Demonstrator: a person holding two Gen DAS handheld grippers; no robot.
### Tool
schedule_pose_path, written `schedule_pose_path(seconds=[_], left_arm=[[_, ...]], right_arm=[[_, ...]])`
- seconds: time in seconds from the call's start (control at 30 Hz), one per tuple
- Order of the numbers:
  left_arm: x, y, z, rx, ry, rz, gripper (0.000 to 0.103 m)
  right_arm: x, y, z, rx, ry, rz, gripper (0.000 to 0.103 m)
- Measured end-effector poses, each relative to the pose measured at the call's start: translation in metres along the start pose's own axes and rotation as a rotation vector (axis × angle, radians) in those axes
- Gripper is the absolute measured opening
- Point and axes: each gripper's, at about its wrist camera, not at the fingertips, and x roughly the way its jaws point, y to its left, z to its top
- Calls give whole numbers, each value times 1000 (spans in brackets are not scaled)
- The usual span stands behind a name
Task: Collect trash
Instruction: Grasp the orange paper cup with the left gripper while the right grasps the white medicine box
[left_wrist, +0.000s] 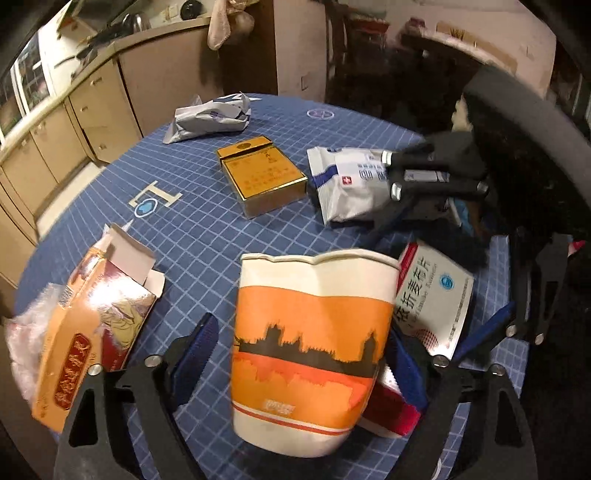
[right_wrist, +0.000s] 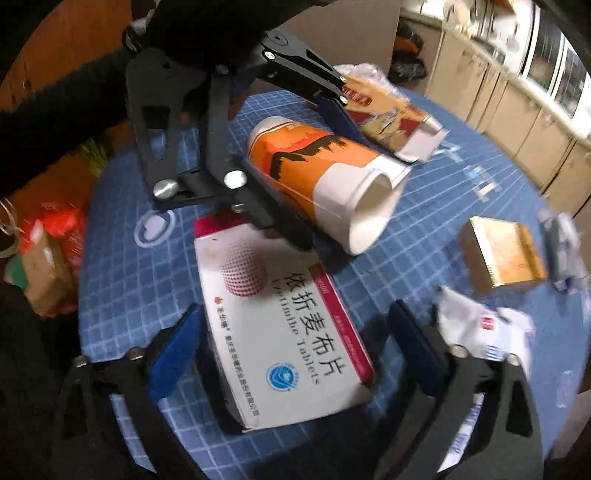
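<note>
Table (left_wrist: 207, 236), blue-gridded, carries the litter: an orange carton (left_wrist: 85, 332) at one edge, a gold box (left_wrist: 262, 177) and two crumpled wrappers further off. The step looks like the approach to a double pick. The cup (left_wrist: 310, 350) lies on its side between the left gripper's (left_wrist: 301, 354) spread jaws, apparently ungripped; the pill box (right_wrist: 284, 332) lies flat between the right gripper's (right_wrist: 291, 354) open jaws. Next, each likely needs to lower and close squarely.
</note>
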Motion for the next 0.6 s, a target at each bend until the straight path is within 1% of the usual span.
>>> schedule_pose_path(seconds=[0.03, 0.07, 0.17, 0.27, 0.37, 0.47, 0.6], left_arm=[[-2, 5, -2, -22, -14, -26, 67], [-4, 10, -4, -43, -32, -34, 67], [-9, 7, -11, -40, -58, -12, 65], [-17, -3, -17, -43, -77, 10, 64], [-34, -19, -24, -63, -136, 46, 64], [-51, -31, -29, -117, -194, 124, 64], [-72, -48, -33, -254, -250, 257, 64]], right_arm=[[-3, 2, -1, -7, -18, 3, 77], [-4, 4, -2, -9, -24, 6, 74], [-10, 10, -8, -2, -31, -18, 72], [-19, 22, -22, 36, -46, -57, 71], [-22, 26, -29, 109, -58, -99, 71], [-34, 29, -44, 250, -83, -131, 70], [-46, 33, -59, 413, -123, -147, 69]])
